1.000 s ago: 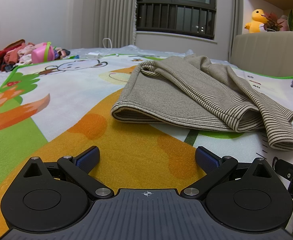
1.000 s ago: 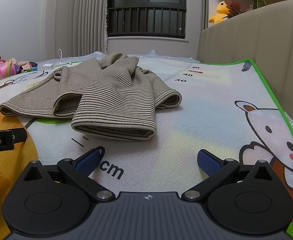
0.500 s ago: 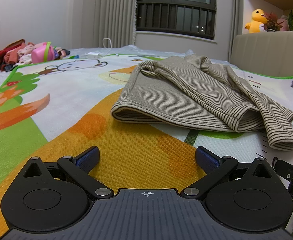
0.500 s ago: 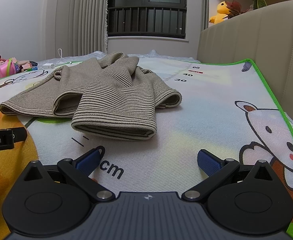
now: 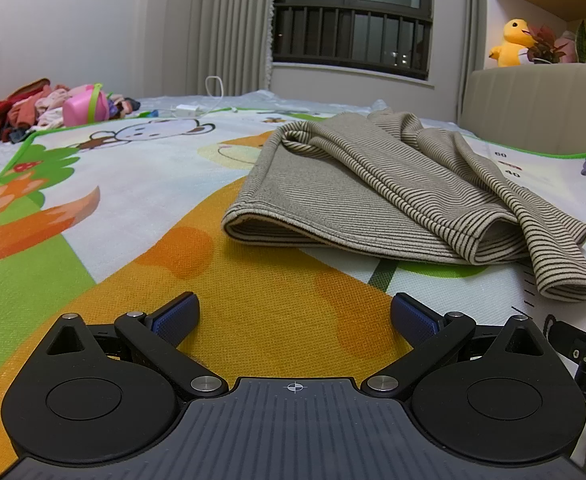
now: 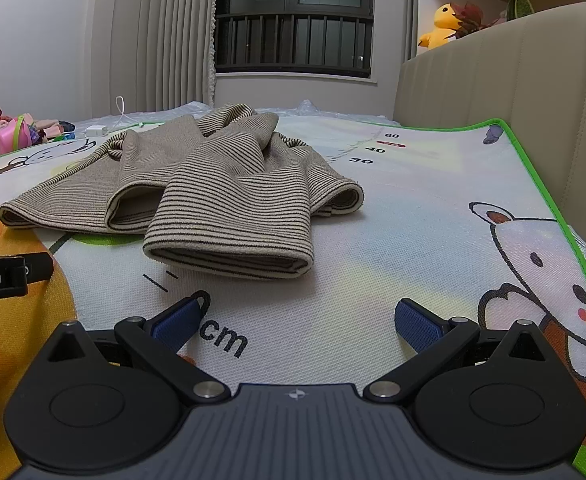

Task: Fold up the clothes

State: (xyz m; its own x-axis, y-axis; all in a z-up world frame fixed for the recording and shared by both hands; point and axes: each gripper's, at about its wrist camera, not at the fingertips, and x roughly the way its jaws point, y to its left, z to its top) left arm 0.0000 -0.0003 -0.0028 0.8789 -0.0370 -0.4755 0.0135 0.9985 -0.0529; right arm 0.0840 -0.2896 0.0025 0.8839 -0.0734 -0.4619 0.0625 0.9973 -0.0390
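Garment: we saw a striped top [image 5: 373, 200] lying crumpled, partly doubled over, on a play mat [image 5: 93, 208], ahead of both sets of fingers and touching neither.
Long axis: as we judged it, the top ran across our view from left to right, its near hem facing us and its sleeves trailing to the right and far side.
Left gripper [image 5: 295, 316]: its fingers [image 5: 175, 316] were spread wide with nothing between them; the top lay ahead and somewhat to the right, with bare mat between.
Right gripper [image 6: 297, 322]: its fingers [image 6: 417, 324] were likewise spread and empty; a folded sleeve [image 6: 233, 216] lay straight ahead and slightly left, close beyond the tips.
Nearer hand: we judged the right one nearer to cloth, since the sleeve cuff sat just past its fingers, while the left had more mat to cross to reach the hem.
Other tool: part of the left gripper showed at the left edge of the right view, so the two sat side by side, low over the mat.
Next move: we thought each would need to go forward, the left to the hem corner, the right to the sleeve.
Progress: the top looked not yet neatly folded.
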